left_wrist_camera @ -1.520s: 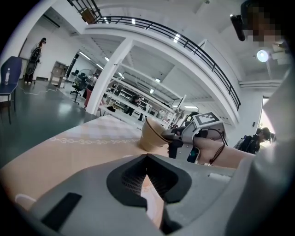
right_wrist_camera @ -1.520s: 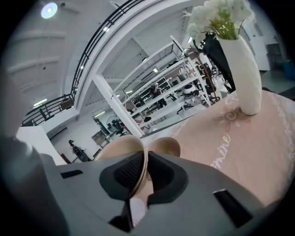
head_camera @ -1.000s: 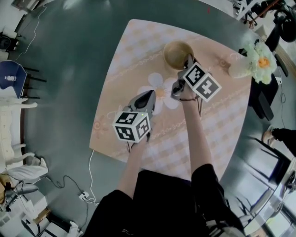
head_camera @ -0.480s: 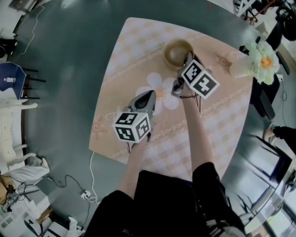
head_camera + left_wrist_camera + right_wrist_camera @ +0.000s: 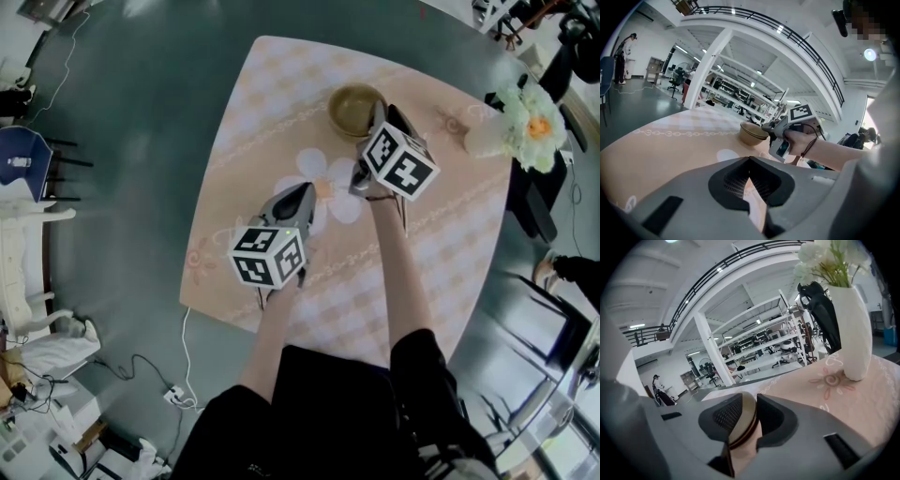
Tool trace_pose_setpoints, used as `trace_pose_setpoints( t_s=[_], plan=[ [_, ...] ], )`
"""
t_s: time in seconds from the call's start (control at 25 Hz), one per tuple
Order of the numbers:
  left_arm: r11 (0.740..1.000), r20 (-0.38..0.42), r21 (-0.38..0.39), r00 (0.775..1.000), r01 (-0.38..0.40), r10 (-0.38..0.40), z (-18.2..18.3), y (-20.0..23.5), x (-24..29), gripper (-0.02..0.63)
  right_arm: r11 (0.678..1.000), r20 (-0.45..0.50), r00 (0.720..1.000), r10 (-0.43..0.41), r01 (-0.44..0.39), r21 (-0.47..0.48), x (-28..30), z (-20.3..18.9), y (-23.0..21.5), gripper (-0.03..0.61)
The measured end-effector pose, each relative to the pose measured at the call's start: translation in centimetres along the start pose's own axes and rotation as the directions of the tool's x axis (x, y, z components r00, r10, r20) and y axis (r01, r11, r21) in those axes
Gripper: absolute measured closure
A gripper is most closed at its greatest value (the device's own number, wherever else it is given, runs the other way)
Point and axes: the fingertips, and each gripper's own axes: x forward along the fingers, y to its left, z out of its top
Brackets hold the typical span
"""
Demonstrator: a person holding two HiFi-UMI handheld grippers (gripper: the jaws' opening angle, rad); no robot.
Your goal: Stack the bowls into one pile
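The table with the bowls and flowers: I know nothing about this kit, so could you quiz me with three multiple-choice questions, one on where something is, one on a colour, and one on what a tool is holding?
1. In the head view, where on the table does the vase stand?
A) dead centre
B) near the right edge, right of the bowls
C) at the near edge, by the person

2. What colour is the vase?
A) white
B) black
C) red

3. What does the left gripper hold?
A) a bowl
B) the vase
C) nothing

Answers:
1 B, the head view shows it by the table's right edge, beyond the bowls.
2 A, its body is plain white in the right gripper view.
3 C, the left gripper view shows nothing between its jaws.
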Motion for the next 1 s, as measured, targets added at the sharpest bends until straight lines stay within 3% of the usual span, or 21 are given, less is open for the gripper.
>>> trace_pose_setpoints(
  t_s=[0.28,0.4,0.64,1.0],
  plan=[
    [1.000,0.013,0.001,1.000,0.002,-0.002,0.3,-0.3,-0.4,0.617,0.999,0.009,1.000,-0.010,0.011,-0.046,-0.6,0.4,0.0,0.440],
    [0.999,0.053,0.034,0.999,0.006,-0.008,1.3,-0.8,-1.0,0.617,0.998,0.013,1.000,0.010,-0.009,-0.058,-1.7,0.4,0.2,0.446],
    [0.996,0.131,0.089,0.991,0.016,-0.027,3.7,-1.9,-2.8,0.617,0.985,0.007,0.990,0.143,-0.141,-0.099,-5.3,0.0,2.1,0.579],
    [0.989,0.224,0.151,0.974,-0.011,-0.024,6.0,-3.7,-7.8,0.617,0.915,-0.035,0.936,0.351,-0.351,-0.198,-12.7,-0.4,6.0,0.584]
  ],
)
